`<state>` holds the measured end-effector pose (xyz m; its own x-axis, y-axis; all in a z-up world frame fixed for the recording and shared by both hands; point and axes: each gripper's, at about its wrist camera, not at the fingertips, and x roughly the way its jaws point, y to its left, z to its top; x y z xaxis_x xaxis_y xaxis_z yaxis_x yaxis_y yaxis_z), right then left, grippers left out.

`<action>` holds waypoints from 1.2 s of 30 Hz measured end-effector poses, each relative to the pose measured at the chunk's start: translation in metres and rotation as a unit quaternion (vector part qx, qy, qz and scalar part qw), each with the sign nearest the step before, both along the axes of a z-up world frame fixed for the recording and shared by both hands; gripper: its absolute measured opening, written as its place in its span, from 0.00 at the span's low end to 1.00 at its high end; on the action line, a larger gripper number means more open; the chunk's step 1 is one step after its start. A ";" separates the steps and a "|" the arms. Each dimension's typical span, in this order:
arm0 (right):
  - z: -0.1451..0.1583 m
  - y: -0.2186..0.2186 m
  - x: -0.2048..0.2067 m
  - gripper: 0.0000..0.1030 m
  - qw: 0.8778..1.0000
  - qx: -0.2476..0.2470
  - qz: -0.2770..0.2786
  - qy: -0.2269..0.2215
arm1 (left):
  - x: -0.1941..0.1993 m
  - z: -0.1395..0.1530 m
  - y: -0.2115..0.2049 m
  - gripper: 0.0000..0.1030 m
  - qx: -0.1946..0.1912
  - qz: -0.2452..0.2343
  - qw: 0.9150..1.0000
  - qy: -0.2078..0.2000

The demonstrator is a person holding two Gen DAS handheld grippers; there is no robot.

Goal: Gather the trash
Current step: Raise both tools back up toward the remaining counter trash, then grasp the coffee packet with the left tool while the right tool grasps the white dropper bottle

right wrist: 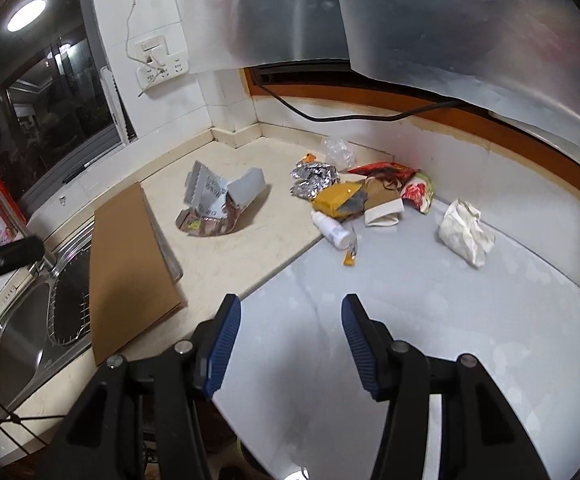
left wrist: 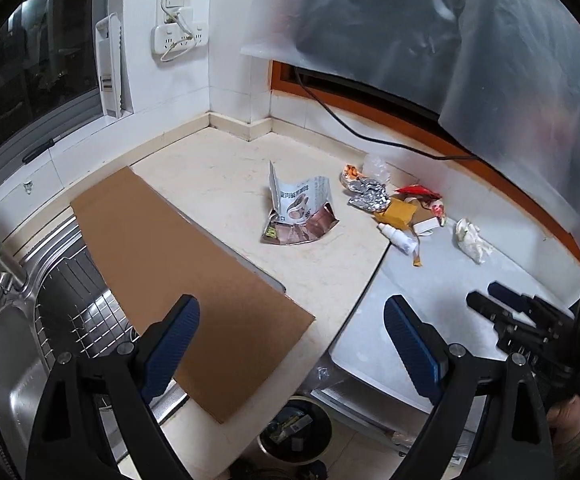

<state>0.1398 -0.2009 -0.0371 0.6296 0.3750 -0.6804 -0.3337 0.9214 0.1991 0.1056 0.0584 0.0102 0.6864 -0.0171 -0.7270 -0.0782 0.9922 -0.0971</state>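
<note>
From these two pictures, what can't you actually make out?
- Print on the torn snack bag: too small in both views.
- Contents of the bin below the counter: left view only, dark, cut by the counter edge.
- Sink: partly covered by the cardboard sheet.

Both tongs, left (left wrist: pixel 291 320) and right (right wrist: pixel 290 320), gape empty, angled downward.

Brown cardboard sheet (left wrist: pixel 186 280), silver foil (left wrist: pixel 369 196), white tissue (right wrist: pixel 465 232).
</note>
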 end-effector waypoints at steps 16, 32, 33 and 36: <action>-0.032 0.028 0.106 0.34 0.999 -0.009 0.041 0.015 | 0.117 -0.040 0.013 0.90 -0.005 -0.018 0.999 0.045; -0.074 0.066 0.160 0.32 0.989 -0.138 0.038 0.026 | 0.238 -0.117 0.055 0.89 -0.076 0.041 0.991 0.104; -0.075 0.066 0.163 0.32 0.989 -0.144 0.038 0.027 | 0.245 -0.124 0.055 0.88 -0.082 0.043 0.989 0.112; -0.080 0.065 0.170 0.32 0.986 -0.157 0.034 0.040 | 0.257 -0.137 0.054 0.84 -0.093 0.044 0.986 0.129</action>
